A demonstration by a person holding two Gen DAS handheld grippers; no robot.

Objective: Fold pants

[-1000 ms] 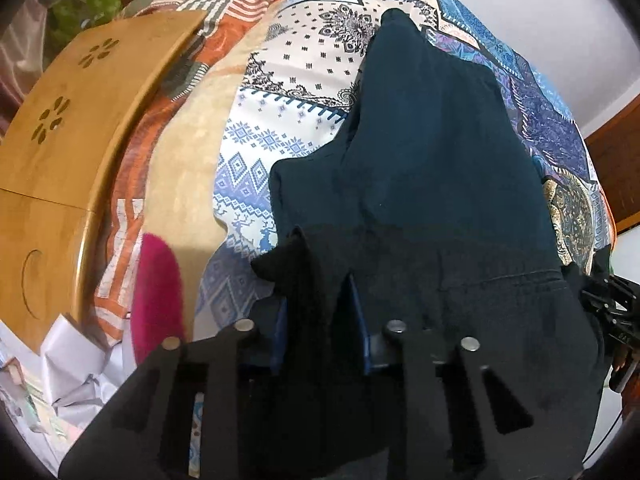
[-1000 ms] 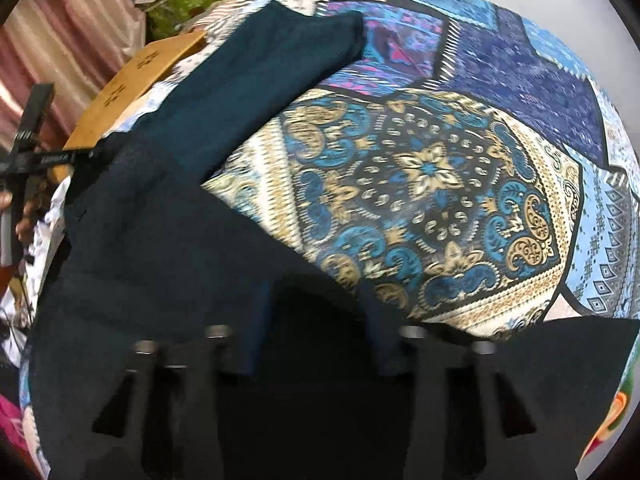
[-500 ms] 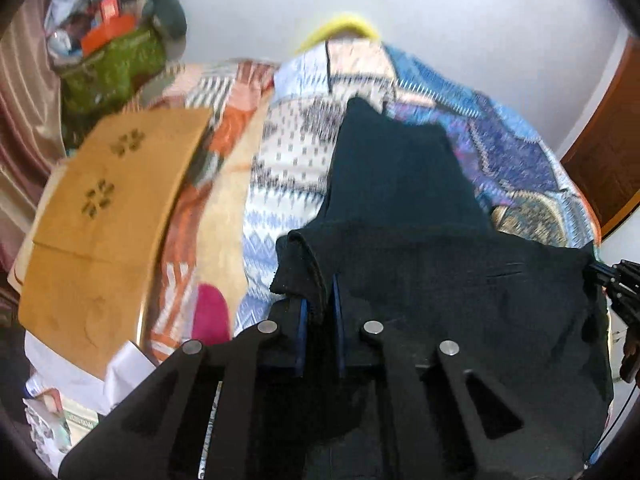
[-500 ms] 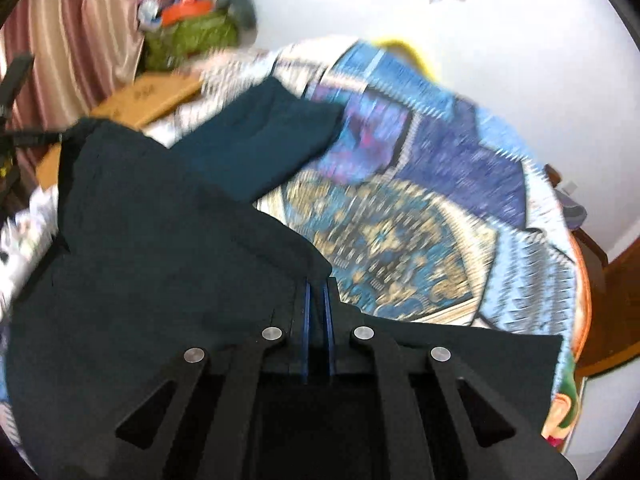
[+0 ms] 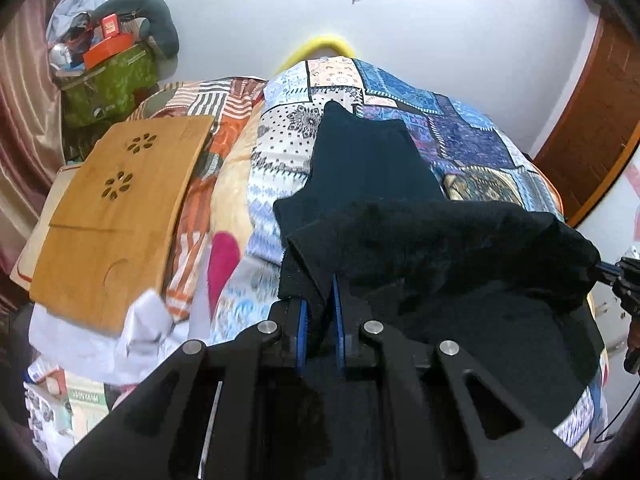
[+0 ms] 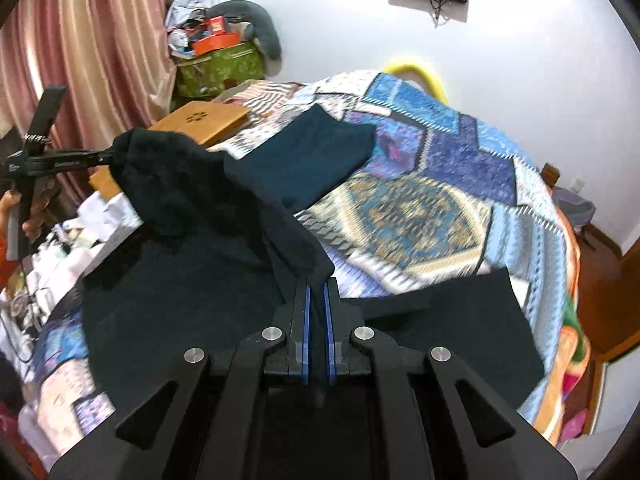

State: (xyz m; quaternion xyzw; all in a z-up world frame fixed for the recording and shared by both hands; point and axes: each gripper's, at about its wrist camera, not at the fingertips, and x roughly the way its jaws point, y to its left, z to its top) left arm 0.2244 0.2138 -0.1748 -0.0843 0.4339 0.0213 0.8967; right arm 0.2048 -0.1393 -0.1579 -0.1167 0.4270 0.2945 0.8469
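Note:
Dark teal-black pants (image 5: 372, 168) lie along a patchwork bedspread (image 5: 472, 140), legs pointing to the far end. My left gripper (image 5: 320, 284) is shut on the left corner of the waistband and holds it lifted off the bed. My right gripper (image 6: 316, 284) is shut on the other waistband corner of the pants (image 6: 304, 160), also lifted. The waistband hangs slack between the two grippers. The left gripper also shows in the right wrist view (image 6: 108, 156), and the right gripper at the edge of the left wrist view (image 5: 612, 270).
A bamboo lap tray (image 5: 116, 204) lies on the bed's left side, beside a striped orange sheet (image 5: 208, 96). A green box with clutter (image 5: 108, 80) stands in the far left corner by a curtain (image 6: 80, 40). A wooden door (image 5: 592, 120) is at right.
Both grippers closed on the waistband corners and lifted them up off the bed. The cameras tilted up, so the wall and far end of the room came into view.

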